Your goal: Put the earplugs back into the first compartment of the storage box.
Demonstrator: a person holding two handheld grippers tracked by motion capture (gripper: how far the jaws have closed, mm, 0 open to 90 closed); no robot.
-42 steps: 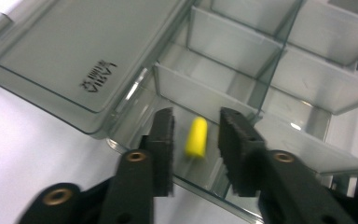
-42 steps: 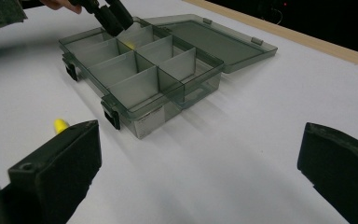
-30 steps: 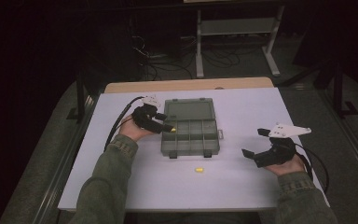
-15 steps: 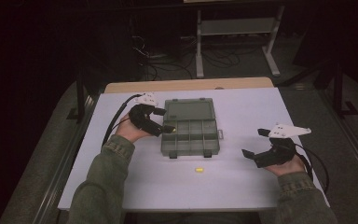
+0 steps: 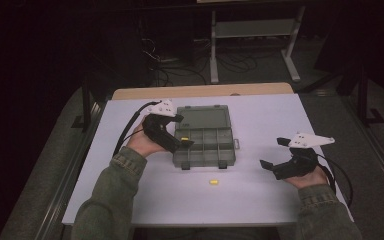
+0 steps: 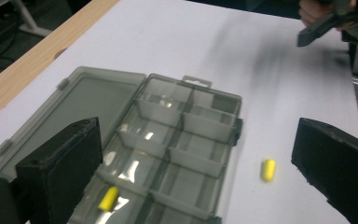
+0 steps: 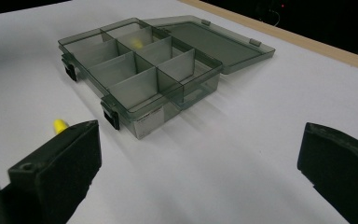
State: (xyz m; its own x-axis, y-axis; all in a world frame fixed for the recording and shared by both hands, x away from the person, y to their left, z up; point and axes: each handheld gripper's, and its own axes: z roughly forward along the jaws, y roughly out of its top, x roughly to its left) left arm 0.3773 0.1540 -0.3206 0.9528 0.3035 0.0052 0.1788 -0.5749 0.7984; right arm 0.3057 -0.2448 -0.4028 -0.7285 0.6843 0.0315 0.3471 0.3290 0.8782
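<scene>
A smoky grey compartment box (image 5: 210, 150) lies mid-table with its lid (image 5: 203, 118) folded open at the back. One small yellow piece (image 5: 183, 138) rests in a left compartment, and another yellow piece (image 5: 213, 182) lies on the table in front of the box. My left gripper (image 5: 184, 131) hovers over the box's left side; its jaws have just been opening and stand open with nothing between them. In the left gripper view the yellow piece (image 6: 108, 198) in the box lies below the jaws. My right gripper (image 5: 272, 152) rests open at the right, apart from the box.
The white table (image 5: 280, 115) ends in a wooden strip (image 5: 200, 91) at the far side. Cables trail from both grippers. A metal stand (image 5: 252, 35) and floor cables are beyond the table in the dark.
My left gripper has lifted off the box's left compartment and its jaws have spread apart, leaving the yellow piece lying in the box. The right gripper has stayed where it was.
</scene>
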